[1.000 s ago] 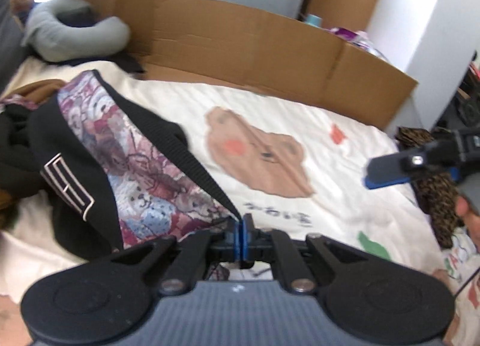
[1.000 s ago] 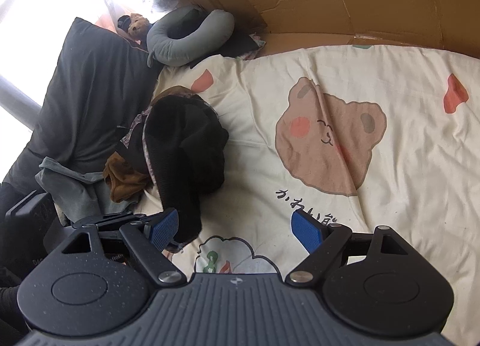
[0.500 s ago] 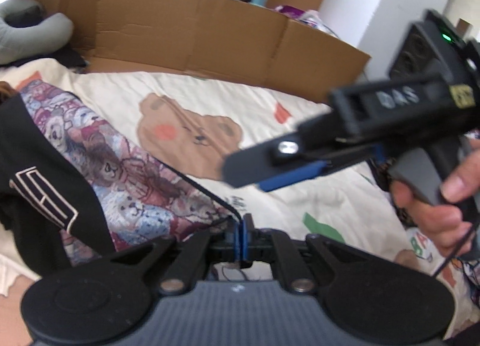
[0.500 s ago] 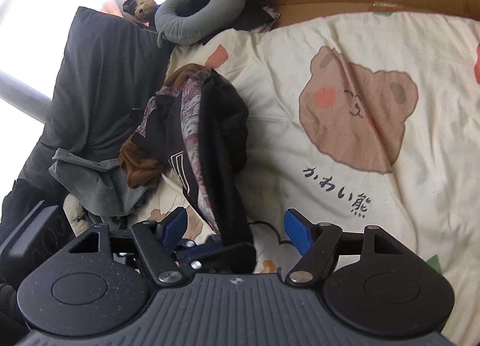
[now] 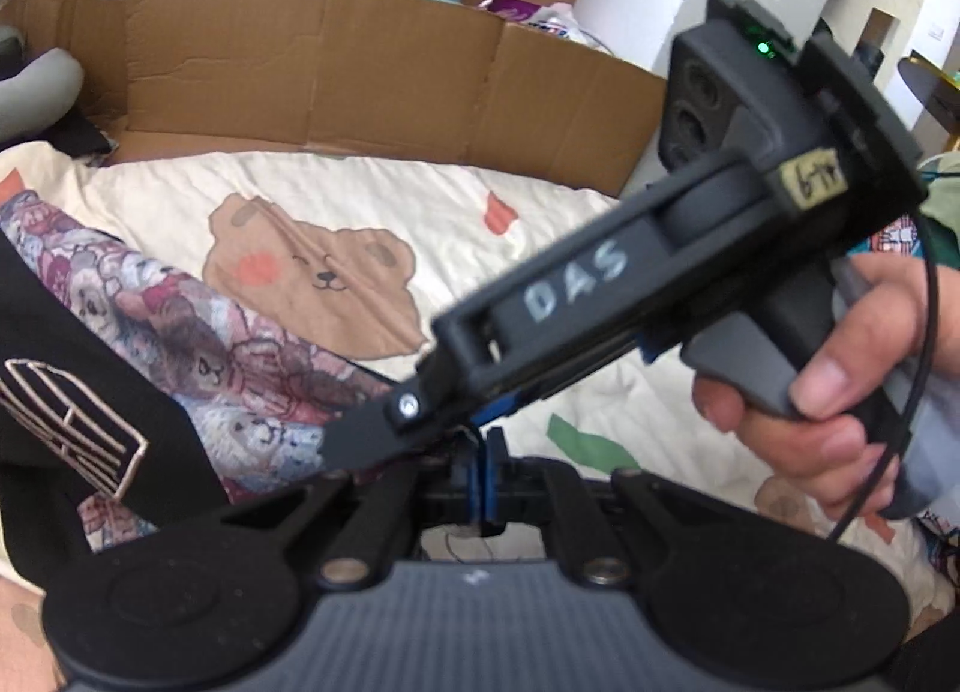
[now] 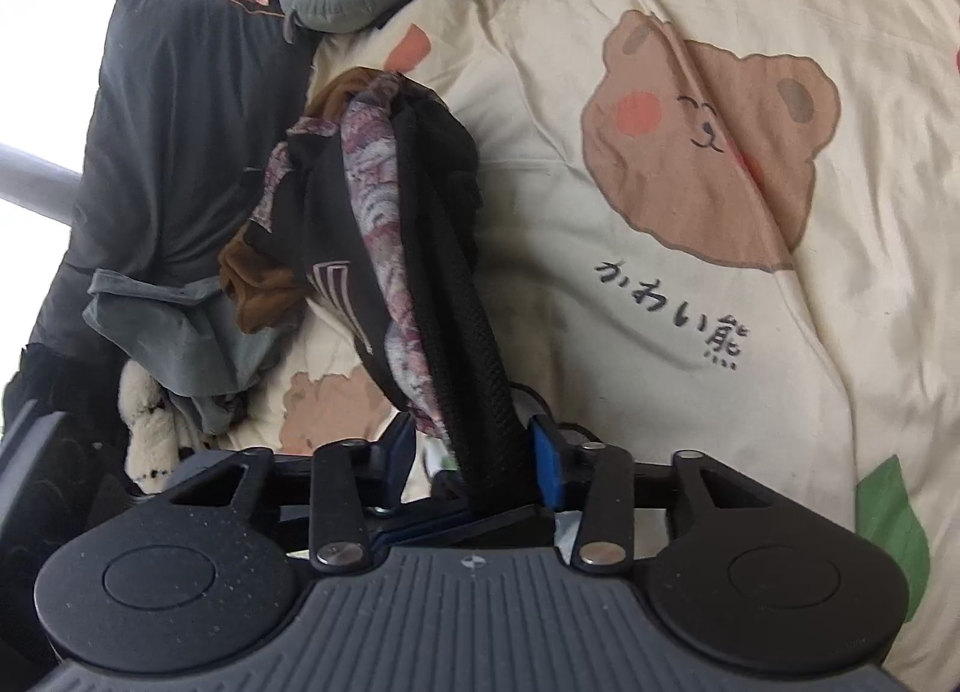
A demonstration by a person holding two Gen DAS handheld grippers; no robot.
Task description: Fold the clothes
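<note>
right gripper (image 6: 474, 461) dropped over garment (image 6: 420, 272) hem, closing; left gripper (image 5: 480, 476) clamps hem; bedspread (image 6: 720, 332) open rightward

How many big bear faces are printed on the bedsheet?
1 whole face lies mid-sheet, right of the black garment. A brownish patch by that garment's lower end could be another; clothes may hide more.

A: Left gripper (image 5: 480, 467) is clamped tight, blue pads pressed together, pointing down at an angle.

B: And the right gripper (image 6: 474, 455) is closing, blue pads either side of the black ribbed hem.

A: From the left wrist view, the right hand (image 5: 840, 392) wraps the grey handle, fingers curled, thumb on top.

B: The two tools cross near their tips.
</note>
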